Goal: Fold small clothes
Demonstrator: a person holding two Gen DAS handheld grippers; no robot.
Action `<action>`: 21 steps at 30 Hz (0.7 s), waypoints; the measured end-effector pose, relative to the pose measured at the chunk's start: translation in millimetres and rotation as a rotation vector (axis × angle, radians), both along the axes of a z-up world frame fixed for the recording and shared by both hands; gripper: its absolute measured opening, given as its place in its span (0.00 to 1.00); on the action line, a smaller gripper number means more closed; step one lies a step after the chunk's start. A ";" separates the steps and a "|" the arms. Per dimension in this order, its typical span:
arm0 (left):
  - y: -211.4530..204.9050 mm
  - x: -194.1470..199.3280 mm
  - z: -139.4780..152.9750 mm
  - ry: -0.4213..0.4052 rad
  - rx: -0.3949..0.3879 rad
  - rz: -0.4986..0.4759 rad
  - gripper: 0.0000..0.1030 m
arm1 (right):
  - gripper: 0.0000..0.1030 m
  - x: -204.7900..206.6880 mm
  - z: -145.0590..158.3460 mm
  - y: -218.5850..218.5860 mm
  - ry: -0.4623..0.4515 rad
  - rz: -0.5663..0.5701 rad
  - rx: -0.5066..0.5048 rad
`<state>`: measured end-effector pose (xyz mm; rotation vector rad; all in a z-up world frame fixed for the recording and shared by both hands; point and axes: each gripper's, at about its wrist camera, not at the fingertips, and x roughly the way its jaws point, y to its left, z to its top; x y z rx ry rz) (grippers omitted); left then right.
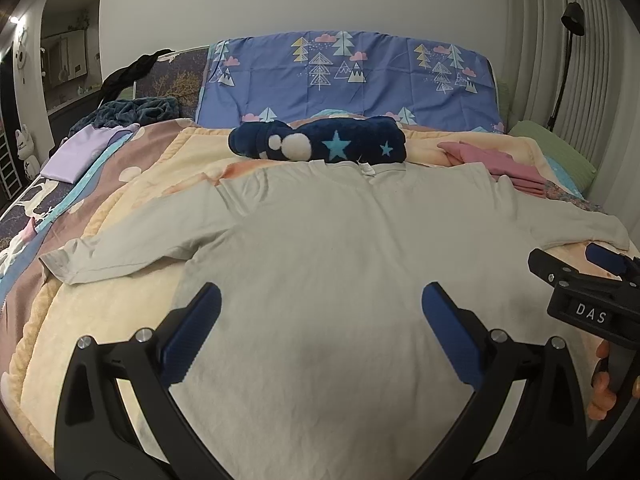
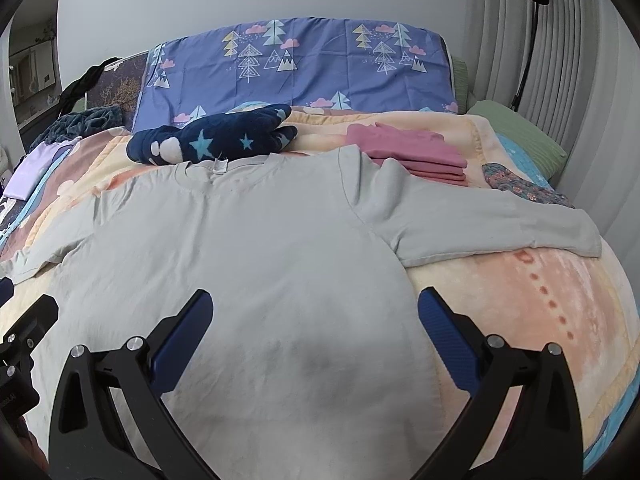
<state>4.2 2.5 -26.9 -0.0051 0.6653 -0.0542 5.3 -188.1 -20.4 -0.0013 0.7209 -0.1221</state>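
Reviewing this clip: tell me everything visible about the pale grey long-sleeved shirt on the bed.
The shirt is pale grey, seemingly soft cotton knit, with long sleeves and a white label at the neckline. It lies spread flat and unfolded on the peach blanket, neck toward the pillows, both sleeves stretched outward. Its collar appears to touch the navy star-patterned bundle, and one shoulder meets the folded pink clothes. Neither the left gripper nor the right gripper holds it; both are open above its lower part.

Both wrist cams low over bed (image 1: 120, 184), facing headboard, L cam probably slightly left, shared shirt (image 2: 240, 248).
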 end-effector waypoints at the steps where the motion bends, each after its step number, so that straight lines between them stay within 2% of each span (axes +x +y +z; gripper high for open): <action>1: -0.1 -0.2 -0.1 0.000 0.001 0.000 0.98 | 0.99 0.1 -0.4 -0.3 0.001 0.001 0.000; 21: -3.9 0.4 -3.6 -0.006 -0.004 -0.009 0.98 | 0.99 1.0 -4.0 2.6 0.006 0.007 -0.003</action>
